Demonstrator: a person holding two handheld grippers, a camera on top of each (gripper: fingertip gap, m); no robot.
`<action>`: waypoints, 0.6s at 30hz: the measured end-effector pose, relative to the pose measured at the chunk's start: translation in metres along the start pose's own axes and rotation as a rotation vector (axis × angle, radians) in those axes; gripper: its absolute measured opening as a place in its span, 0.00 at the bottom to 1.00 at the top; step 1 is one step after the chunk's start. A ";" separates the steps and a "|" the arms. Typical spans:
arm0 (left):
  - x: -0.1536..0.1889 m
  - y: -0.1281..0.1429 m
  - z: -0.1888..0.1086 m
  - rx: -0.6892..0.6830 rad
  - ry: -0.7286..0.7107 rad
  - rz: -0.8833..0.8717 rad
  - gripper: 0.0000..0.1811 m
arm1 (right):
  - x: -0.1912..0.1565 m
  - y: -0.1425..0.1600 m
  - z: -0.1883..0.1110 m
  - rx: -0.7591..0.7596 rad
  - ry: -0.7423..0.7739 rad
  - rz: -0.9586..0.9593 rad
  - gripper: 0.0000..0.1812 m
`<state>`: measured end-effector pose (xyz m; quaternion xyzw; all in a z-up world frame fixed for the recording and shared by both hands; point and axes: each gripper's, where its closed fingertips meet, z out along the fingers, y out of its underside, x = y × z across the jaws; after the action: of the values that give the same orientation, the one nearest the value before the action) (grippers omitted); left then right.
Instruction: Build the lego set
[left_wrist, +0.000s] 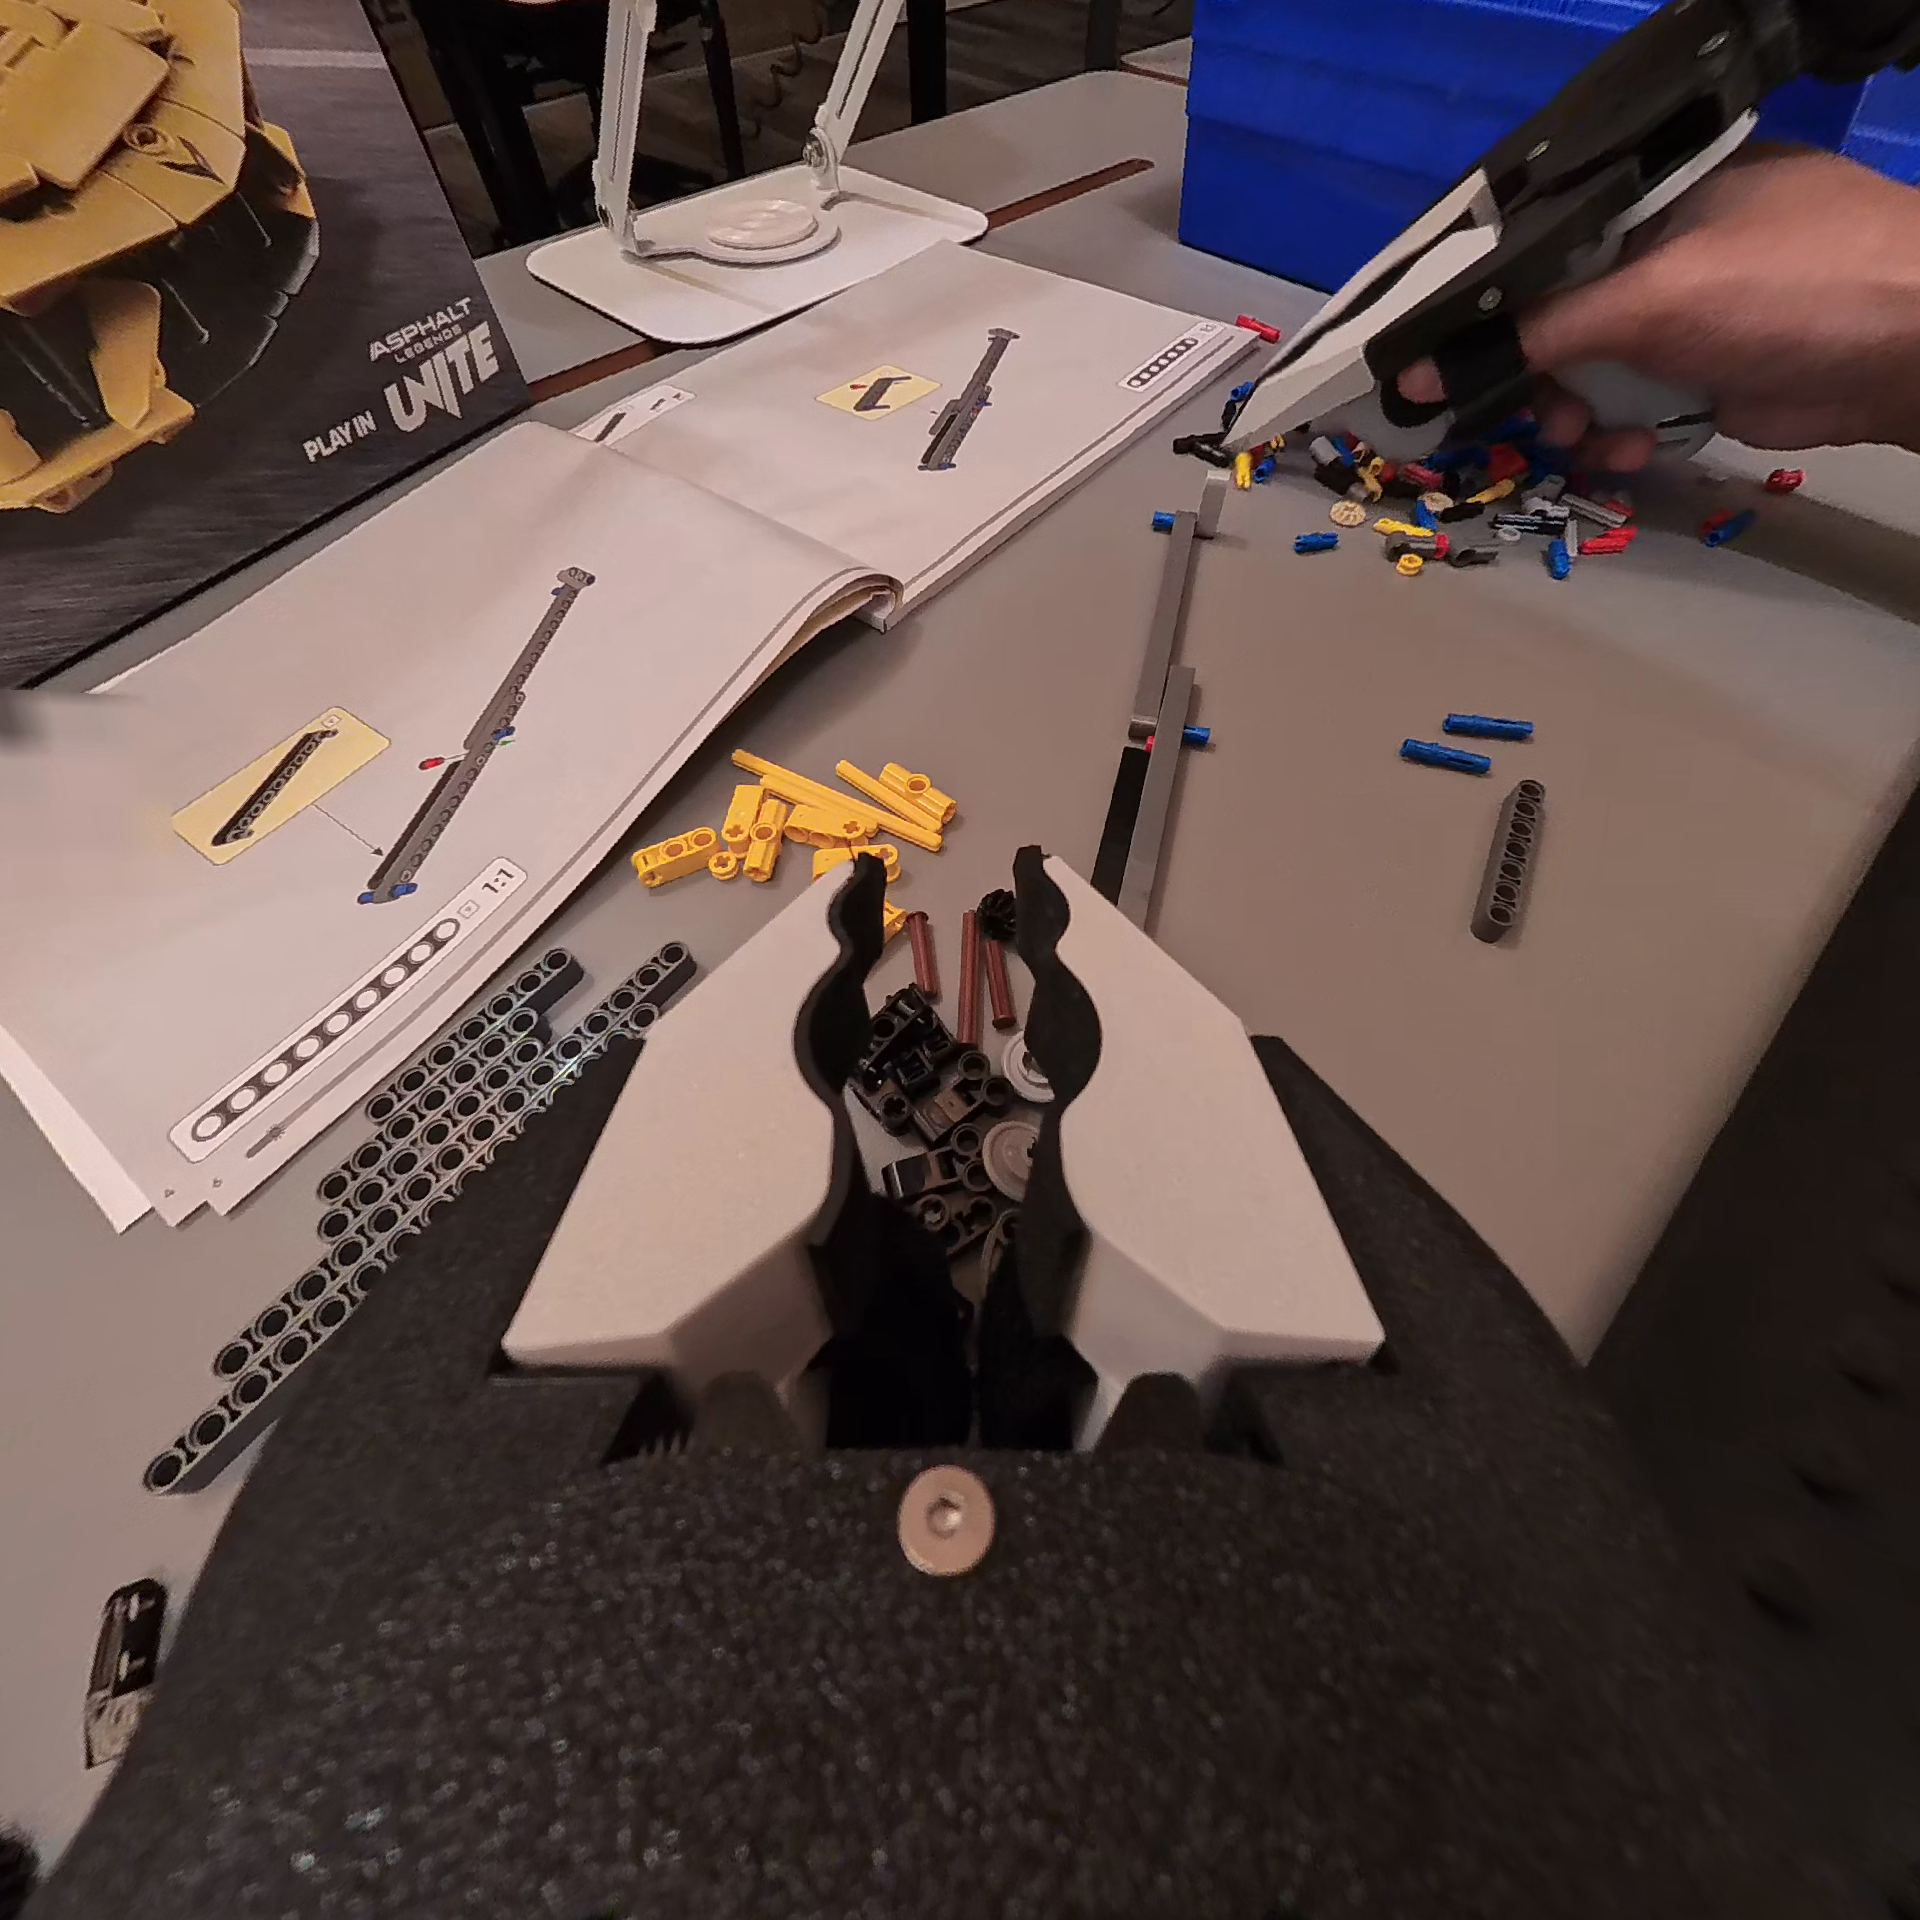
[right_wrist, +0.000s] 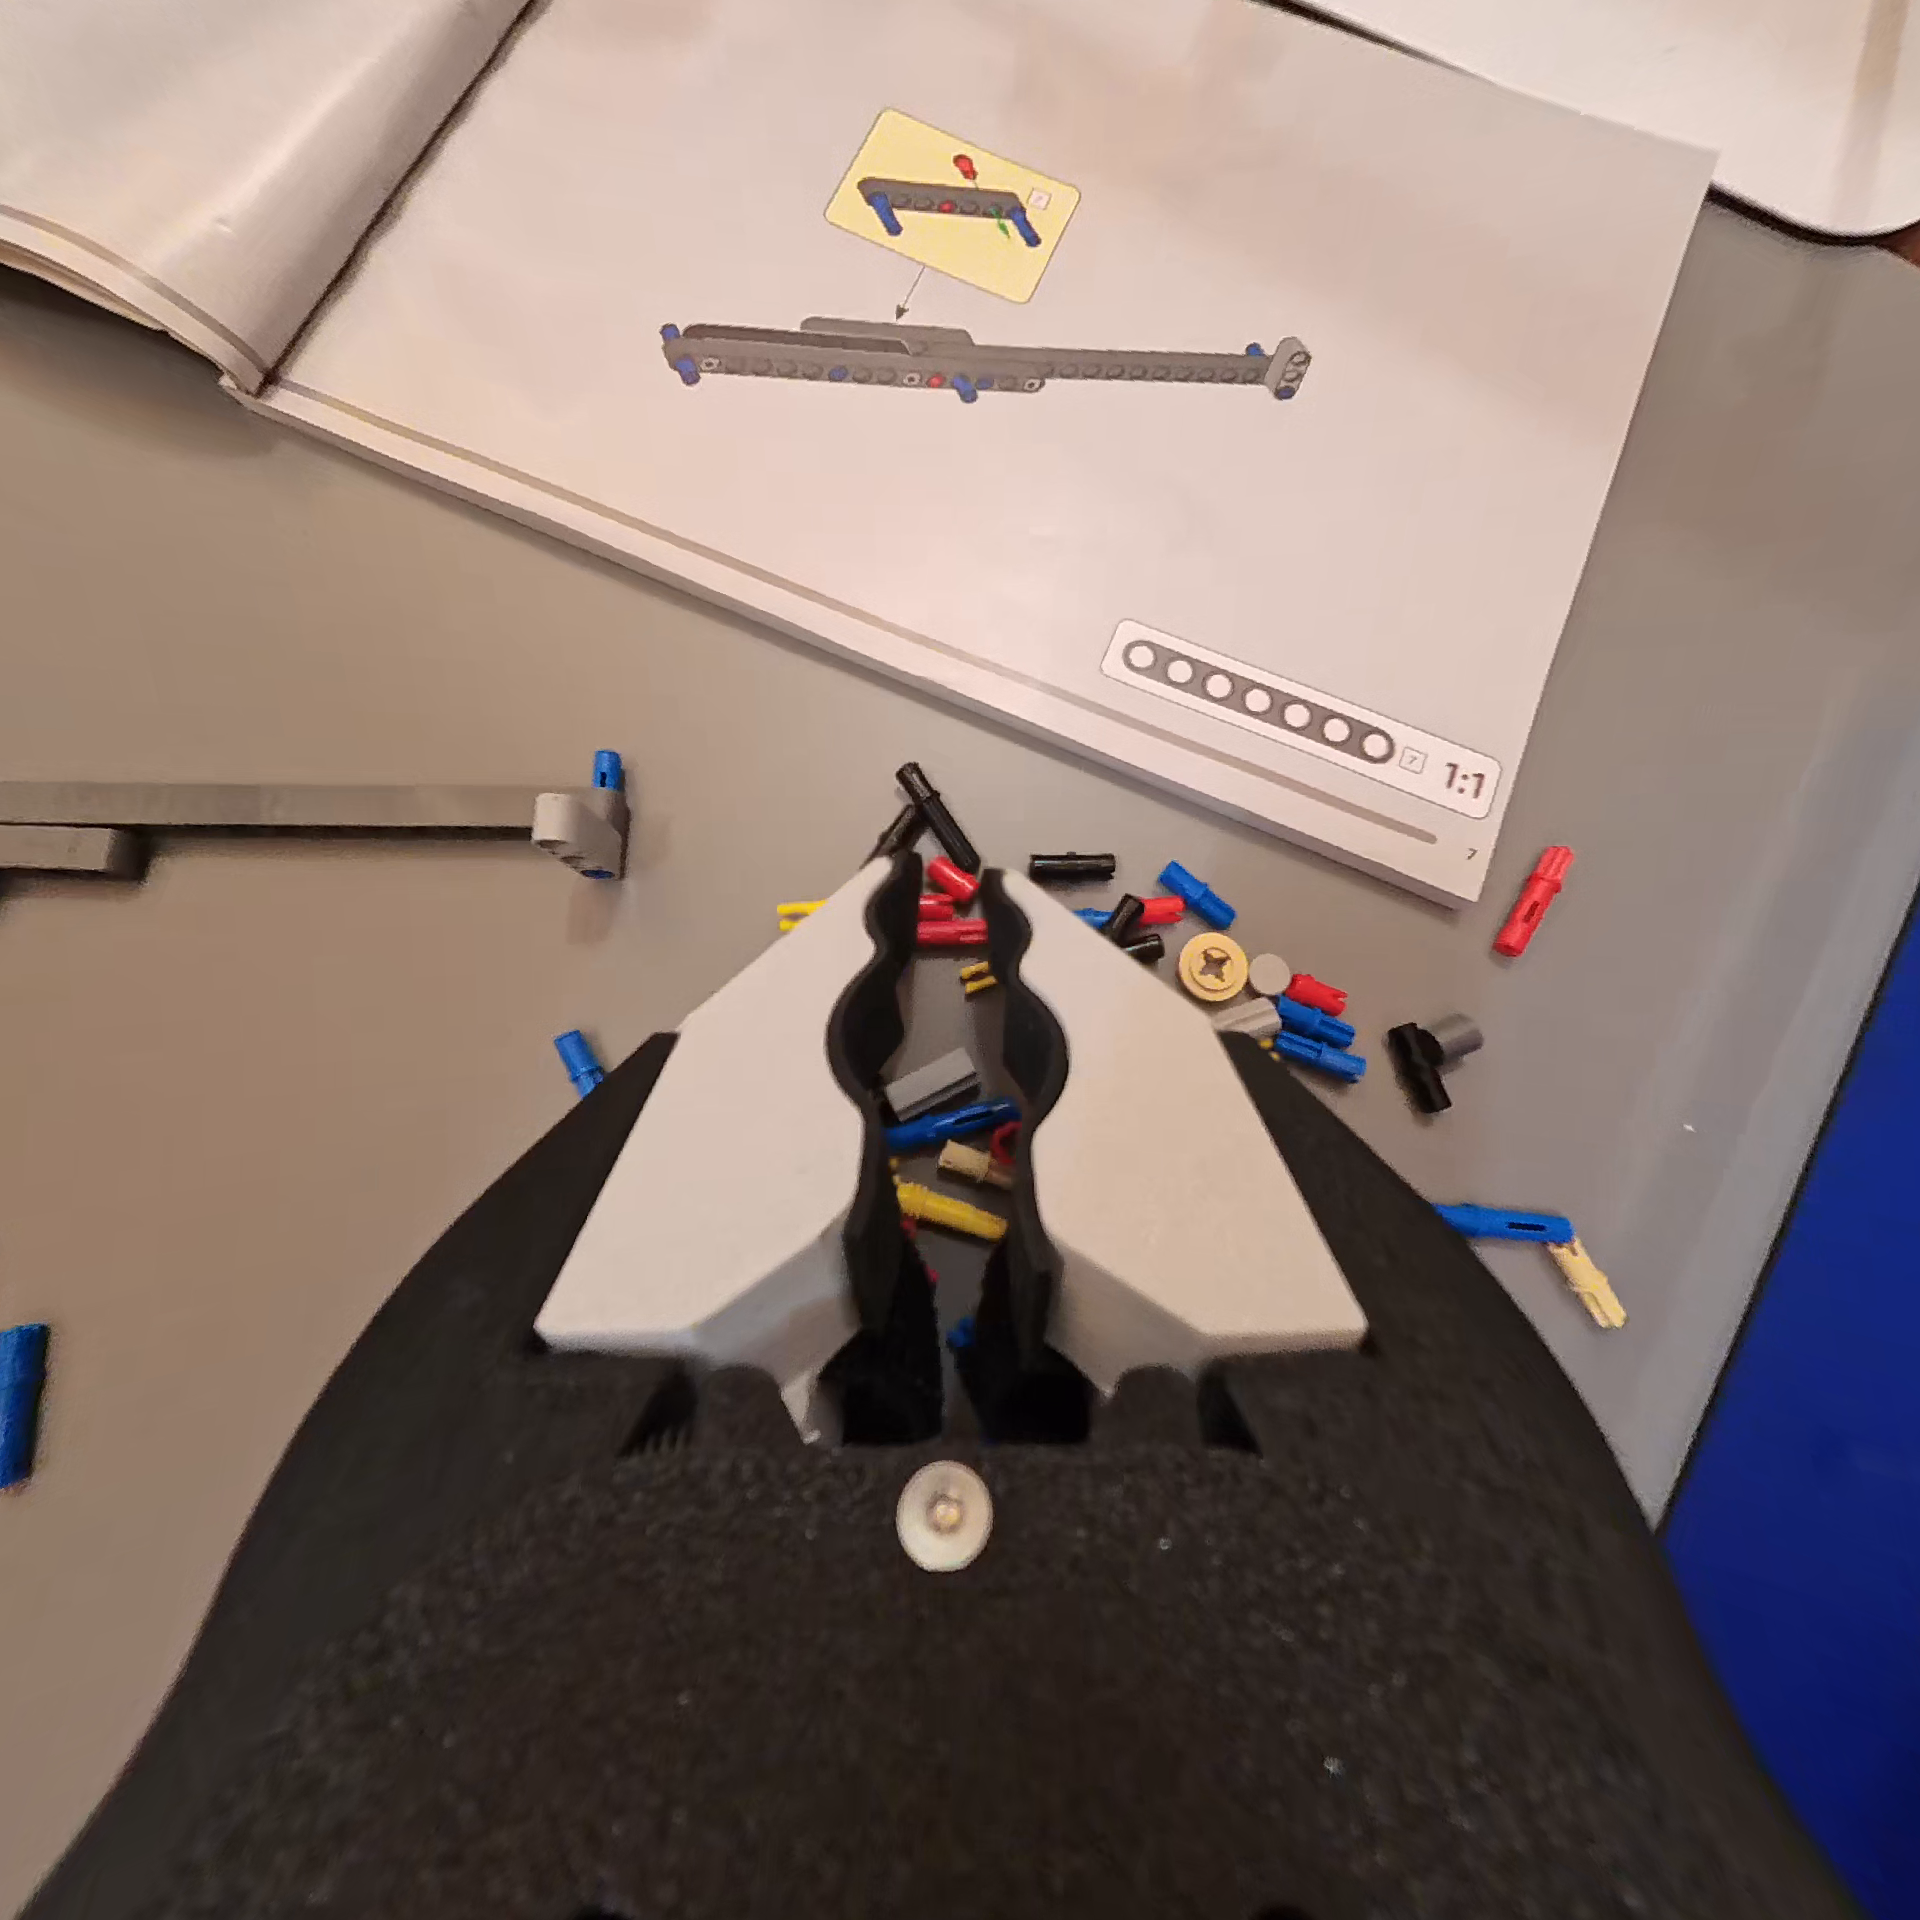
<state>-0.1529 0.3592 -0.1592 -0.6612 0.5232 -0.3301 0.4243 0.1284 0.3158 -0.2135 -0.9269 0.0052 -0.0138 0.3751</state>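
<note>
Two grippers are showing, the left gripper (left_wrist: 951, 868) and the right gripper (left_wrist: 1242, 426). One open instruction booklet (left_wrist: 665, 540) is lying on the counter (left_wrist: 1455, 1091). Three brown axles (left_wrist: 966, 966) and two separate blue pins (left_wrist: 1465, 740) are lying there, beside one loose grey beam (left_wrist: 1509, 860).

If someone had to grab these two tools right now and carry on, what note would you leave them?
Left gripper: open, empty, over the black connectors, by the yellow parts.
Right gripper: slightly open, holding nothing, tips over the pile of small pins, among red pins.
Done: long grey beam assembly with blue pins lies on the table.
Left: short grey beam and two blue pins lie loose; the open manual shows the next step.
</note>
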 end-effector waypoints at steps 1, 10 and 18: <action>0.000 0.000 0.000 0.000 0.000 0.001 0.13 | 0.000 0.000 0.000 0.001 0.002 -0.004 0.05; 0.000 0.000 0.000 0.000 -0.002 0.000 0.13 | 0.007 -0.013 -0.030 0.062 0.062 -0.046 0.05; 0.000 0.000 0.000 -0.004 -0.005 0.006 0.13 | -0.125 0.008 -0.068 0.132 -0.303 -0.223 0.05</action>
<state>-0.1528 0.3596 -0.1598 -0.6614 0.5247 -0.3262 0.4253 0.0018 0.2654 -0.1731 -0.8866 -0.1549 0.0843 0.4277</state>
